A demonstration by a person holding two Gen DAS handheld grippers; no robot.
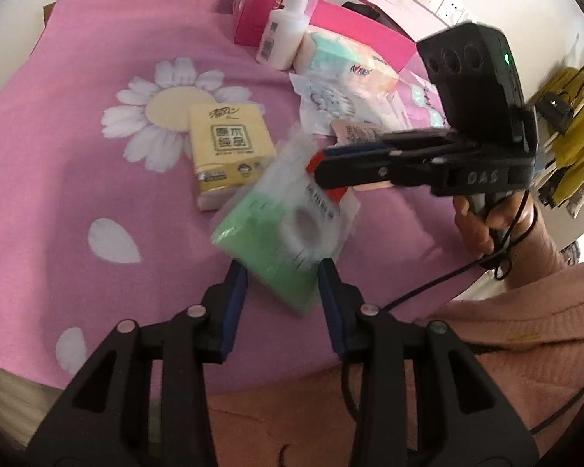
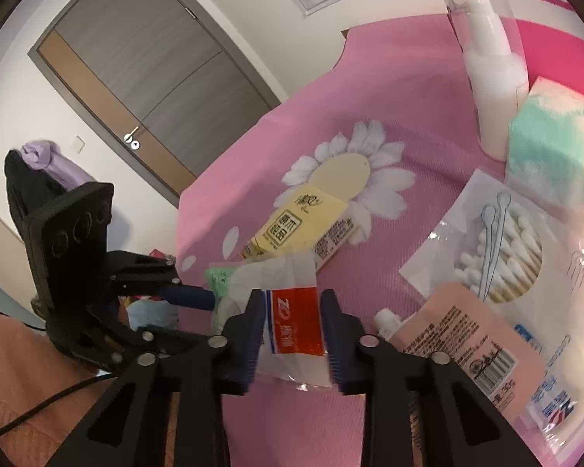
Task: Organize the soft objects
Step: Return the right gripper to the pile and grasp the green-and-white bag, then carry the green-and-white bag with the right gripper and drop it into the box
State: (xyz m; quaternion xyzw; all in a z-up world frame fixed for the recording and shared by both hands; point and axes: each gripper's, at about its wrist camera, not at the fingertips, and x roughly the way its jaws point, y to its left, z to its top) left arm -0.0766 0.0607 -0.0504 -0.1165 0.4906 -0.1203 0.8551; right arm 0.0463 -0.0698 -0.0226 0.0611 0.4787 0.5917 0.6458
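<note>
A clear plastic pack with green contents and a red-and-white label point(image 1: 280, 225) is held above the pink flowered cloth point(image 1: 58, 179). My left gripper point(image 1: 282, 272) grips its near green end between blue pads. My right gripper point(image 1: 319, 167) comes in from the right and is shut on its far labelled end. In the right wrist view the red label point(image 2: 294, 323) sits between my right gripper's pads point(image 2: 290, 330), and my left gripper point(image 2: 210, 297) holds the green end. A yellow tissue pack point(image 1: 226, 151) lies just behind on the cloth.
At the back right stand a white pump bottle point(image 1: 284, 27), pink boxes point(image 1: 253, 7), a teal-and-white soft pack point(image 1: 346, 62), a bag of cotton swabs point(image 2: 498, 249) and a pink pouch point(image 2: 459, 334). A door point(image 2: 144, 66) is behind on the left. My pink-sweatered arm point(image 1: 525, 311) is at right.
</note>
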